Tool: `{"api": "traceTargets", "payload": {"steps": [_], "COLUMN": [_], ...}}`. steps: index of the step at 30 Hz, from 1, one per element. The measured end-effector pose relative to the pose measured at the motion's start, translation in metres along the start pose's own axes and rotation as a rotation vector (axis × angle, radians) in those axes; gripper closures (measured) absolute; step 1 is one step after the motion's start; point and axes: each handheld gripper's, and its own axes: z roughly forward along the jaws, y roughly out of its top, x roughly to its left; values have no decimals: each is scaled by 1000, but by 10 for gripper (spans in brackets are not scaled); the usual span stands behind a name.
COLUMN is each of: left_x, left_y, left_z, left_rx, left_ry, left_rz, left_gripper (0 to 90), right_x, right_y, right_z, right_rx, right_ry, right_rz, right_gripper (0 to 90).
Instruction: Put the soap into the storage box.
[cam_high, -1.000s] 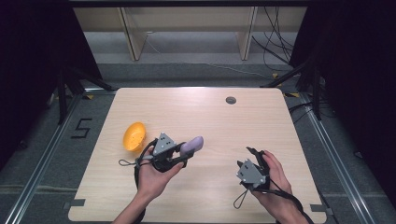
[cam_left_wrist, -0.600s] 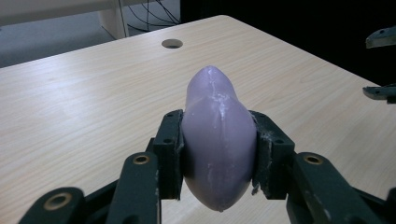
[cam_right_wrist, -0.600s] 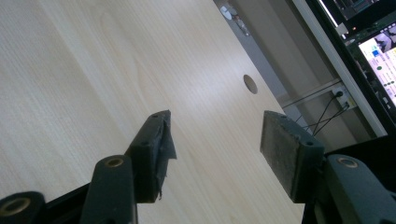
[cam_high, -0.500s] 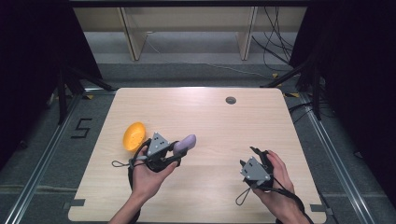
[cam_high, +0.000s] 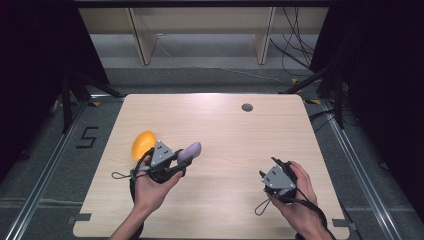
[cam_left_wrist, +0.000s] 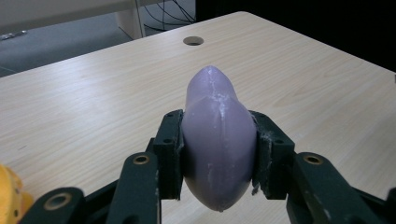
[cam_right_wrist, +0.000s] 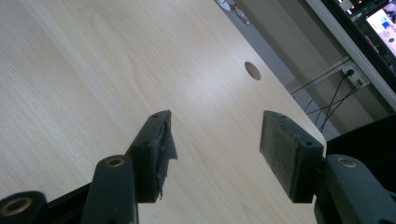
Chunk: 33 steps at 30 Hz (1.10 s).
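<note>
A pale purple, egg-shaped soft object (cam_high: 189, 151) (cam_left_wrist: 218, 140) is pinched between the two black jaws of my left gripper (cam_high: 181, 159) (cam_left_wrist: 218, 156), just above the table at its left middle. An orange rounded object (cam_high: 143, 144) lies on the table right behind and to the left of that gripper; its yellow edge (cam_left_wrist: 9, 198) shows at the bottom left of the left gripper view. My right gripper (cam_high: 278, 166) (cam_right_wrist: 215, 149) is held low over the right front of the table, open, with bare wood between its pads.
The light wooden table (cam_high: 225, 130) has a round cable hole (cam_high: 247, 107) (cam_right_wrist: 252, 70) near its far edge. Shelving legs and cables stand on the floor beyond the table. Dark frames flank both sides.
My left gripper has drifted left and toward the near edge, carrying the purple object closer to the orange one. The right gripper has shifted slightly toward the near edge.
</note>
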Motion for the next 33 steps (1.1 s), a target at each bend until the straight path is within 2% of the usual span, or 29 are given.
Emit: {"api": "traceTargets", "payload": {"steps": [2,4,7,12,28,33], "left_x": [3,5,11,17,30,35], "left_y": [0,-1,-2,-4,-6,-7], "left_z": [-2,-3,-4,-6,-12,-14], "left_rx": [1,-3,-3,-10,-29,-35], "left_ry": [14,21,40,64,125,135], "left_rz": [-1,-19,-8,-26,-54,-55], "left_gripper": [588,588,588,588,588,588], "right_x": [-1,-2,-3,-4,-5,-5], "right_y": [0,-1,-2,-2,-3,-3], "right_z": [0,0,0,1,1,1], "right_rx": [0,8,12,8,13,19], "right_ry": [-1,6,11,8,22,22], "right_rz": [8,13,23,34,29,43], "right_gripper": [444,445,445,445,445,445]}}
